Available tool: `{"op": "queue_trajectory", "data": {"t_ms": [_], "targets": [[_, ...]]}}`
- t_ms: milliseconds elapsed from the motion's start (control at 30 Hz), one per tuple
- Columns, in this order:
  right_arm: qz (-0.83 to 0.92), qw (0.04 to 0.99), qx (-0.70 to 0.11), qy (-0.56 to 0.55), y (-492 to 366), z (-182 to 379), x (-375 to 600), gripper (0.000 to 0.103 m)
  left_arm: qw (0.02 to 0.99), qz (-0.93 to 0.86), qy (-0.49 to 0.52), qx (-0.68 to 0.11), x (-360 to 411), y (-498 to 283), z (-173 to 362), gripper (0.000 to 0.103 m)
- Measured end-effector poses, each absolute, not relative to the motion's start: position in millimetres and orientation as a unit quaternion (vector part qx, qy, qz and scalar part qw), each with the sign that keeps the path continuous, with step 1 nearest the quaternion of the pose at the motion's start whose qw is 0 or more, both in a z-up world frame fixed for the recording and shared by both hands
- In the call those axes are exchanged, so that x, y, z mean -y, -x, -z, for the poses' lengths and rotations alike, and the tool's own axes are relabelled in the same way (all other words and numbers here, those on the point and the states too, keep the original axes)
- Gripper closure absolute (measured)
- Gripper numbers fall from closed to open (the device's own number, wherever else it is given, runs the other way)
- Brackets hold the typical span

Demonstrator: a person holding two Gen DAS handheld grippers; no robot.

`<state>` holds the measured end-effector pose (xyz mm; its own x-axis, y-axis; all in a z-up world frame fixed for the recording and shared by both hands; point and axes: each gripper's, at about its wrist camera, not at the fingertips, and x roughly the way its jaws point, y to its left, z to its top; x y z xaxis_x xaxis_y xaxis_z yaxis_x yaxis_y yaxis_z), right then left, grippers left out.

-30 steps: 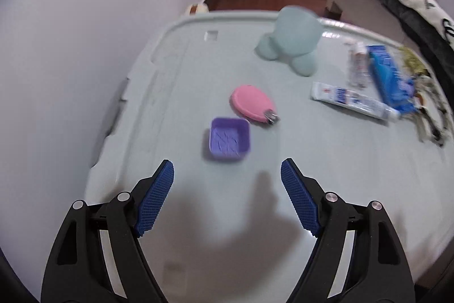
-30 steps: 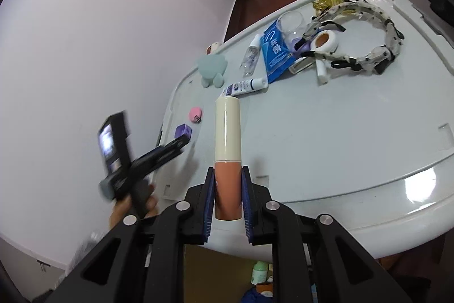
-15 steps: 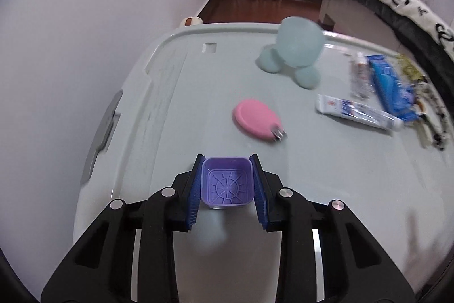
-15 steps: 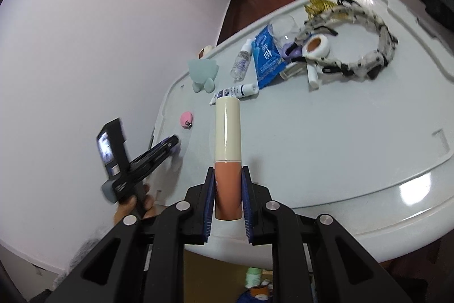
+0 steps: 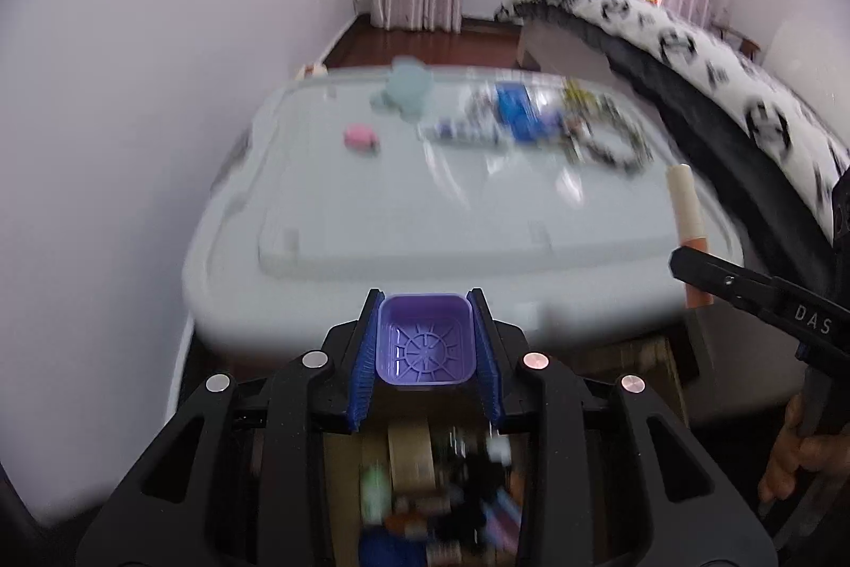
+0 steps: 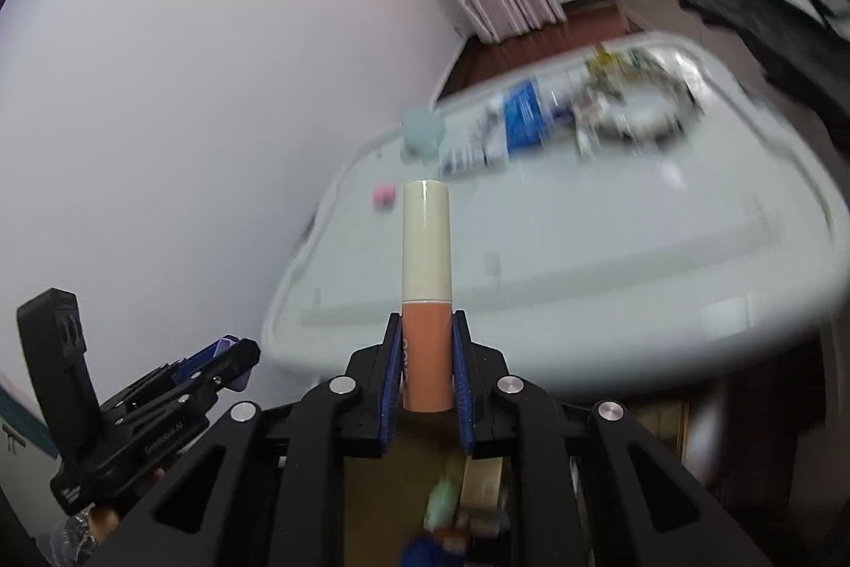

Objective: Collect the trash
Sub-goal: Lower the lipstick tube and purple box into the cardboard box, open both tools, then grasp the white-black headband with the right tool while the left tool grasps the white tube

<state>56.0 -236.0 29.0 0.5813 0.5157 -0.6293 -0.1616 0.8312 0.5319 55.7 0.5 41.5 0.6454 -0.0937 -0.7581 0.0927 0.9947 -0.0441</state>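
Note:
My left gripper is shut on a small purple square cup and holds it in front of the pale lid's near edge, above a cardboard box of items. My right gripper is shut on a lip gloss tube with a cream cap and peach body, standing upright, also off the lid above the box. The tube and right gripper show at the right of the left wrist view; the left gripper shows at lower left of the right wrist view.
On the lid lie a pink oval compact, a pale blue toy, a toothpaste tube, a blue packet and a beaded headband. A white wall is on the left, a bed on the right.
The left gripper closed on the purple cup, lifted it and pulled back off the lid over the box. The right gripper also drew back with the tube. The view is blurred by motion.

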Motion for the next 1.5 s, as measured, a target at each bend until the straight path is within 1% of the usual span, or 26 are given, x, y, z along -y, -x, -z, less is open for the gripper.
{"op": "queue_trajectory", "data": {"t_ms": [167,267,533,567,600,633,667,700,900,1000,1100,1167,1200,1300,1400,1500], "targets": [[-0.163,0.834,-0.485,-0.207,14,25,227,0.085,0.87,0.053,0.007,-0.49,2,9,29,0.072],[-0.144,0.813,-0.528,-0.197,31,52,225,0.085,0.83,0.065,0.012,-0.554,-1,18,68,0.072],[-0.126,0.793,-0.576,-0.153,26,77,215,0.085,0.811,0.07,-0.02,-0.581,6,13,85,0.072],[-0.124,0.791,-0.579,-0.15,26,79,215,0.082,0.808,0.068,-0.017,-0.585,5,11,88,0.071],[-0.12,0.791,-0.582,-0.145,25,81,214,0.069,0.805,0.065,-0.016,-0.59,5,14,91,0.068],[-0.116,0.79,-0.586,-0.141,27,82,214,0.057,0.797,0.055,-0.016,-0.601,4,12,95,0.052],[-0.11,0.791,-0.585,-0.138,28,82,214,0.045,0.794,0.047,-0.019,-0.606,7,11,97,0.038],[-0.107,0.795,-0.581,-0.136,28,80,214,0.045,0.792,0.035,-0.024,-0.609,6,9,98,0.021],[-0.108,0.799,-0.571,-0.156,28,72,220,0.045,0.791,0.025,-0.015,-0.611,-2,10,101,0.021],[-0.125,0.797,-0.561,-0.184,19,56,228,0.045,0.79,0.025,-0.014,-0.613,-1,7,97,0.021],[-0.14,0.808,-0.541,-0.186,-10,26,239,0.045,0.801,0.041,-0.012,-0.597,5,-2,75,0.021],[-0.135,0.83,-0.516,-0.163,-49,-3,256,0.044,0.818,0.055,-0.025,-0.572,11,-18,48,0.021],[-0.128,0.837,-0.508,-0.16,-65,-13,265,0.041,0.823,0.06,-0.026,-0.565,13,-24,40,0.021],[-0.082,0.86,-0.474,-0.171,-136,-41,310,0.039,0.84,0.086,-0.024,-0.535,21,-51,8,0.021],[-0.031,0.866,-0.468,-0.172,-211,-44,345,0.039,0.857,0.088,-0.033,-0.506,29,-77,-7,0.021],[0.017,0.858,-0.484,-0.168,-285,-24,364,0.04,0.872,0.069,-0.056,-0.482,36,-93,-10,0.021]]}}
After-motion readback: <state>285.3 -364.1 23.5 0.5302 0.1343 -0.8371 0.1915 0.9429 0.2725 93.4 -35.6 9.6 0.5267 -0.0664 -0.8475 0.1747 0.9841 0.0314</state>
